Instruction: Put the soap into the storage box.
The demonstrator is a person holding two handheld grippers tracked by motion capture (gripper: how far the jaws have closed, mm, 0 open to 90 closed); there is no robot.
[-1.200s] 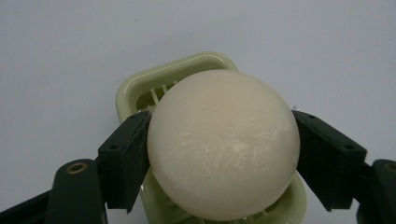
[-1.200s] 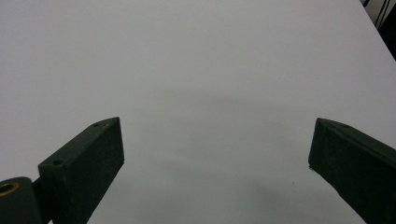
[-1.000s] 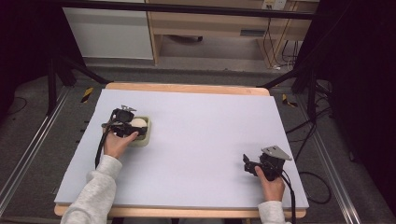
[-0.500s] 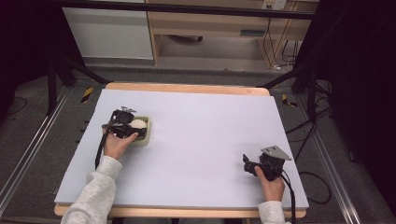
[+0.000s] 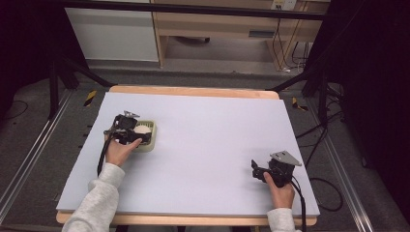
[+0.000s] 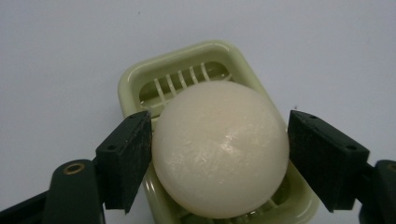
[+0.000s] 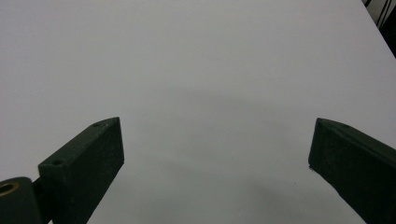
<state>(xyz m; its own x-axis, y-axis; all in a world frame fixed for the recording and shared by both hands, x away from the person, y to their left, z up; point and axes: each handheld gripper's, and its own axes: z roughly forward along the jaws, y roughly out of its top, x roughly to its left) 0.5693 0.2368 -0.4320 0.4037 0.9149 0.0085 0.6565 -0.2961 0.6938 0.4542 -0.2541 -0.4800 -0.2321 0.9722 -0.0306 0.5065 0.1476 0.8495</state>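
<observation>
At the left of the frame, the left hand-held gripper (image 5: 138, 135) has its jaws around the white egg (image 6: 219, 154) lying in the green slicer tray (image 6: 140, 81), the near jaw touching it, while the right hand-held gripper (image 5: 255, 169) stands wide over the bare tabletop (image 5: 212, 130) at lower right.

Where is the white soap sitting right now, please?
The white soap sits in the green dish on the table's left side in the high view, between the open jaws of the left tongs.
</observation>
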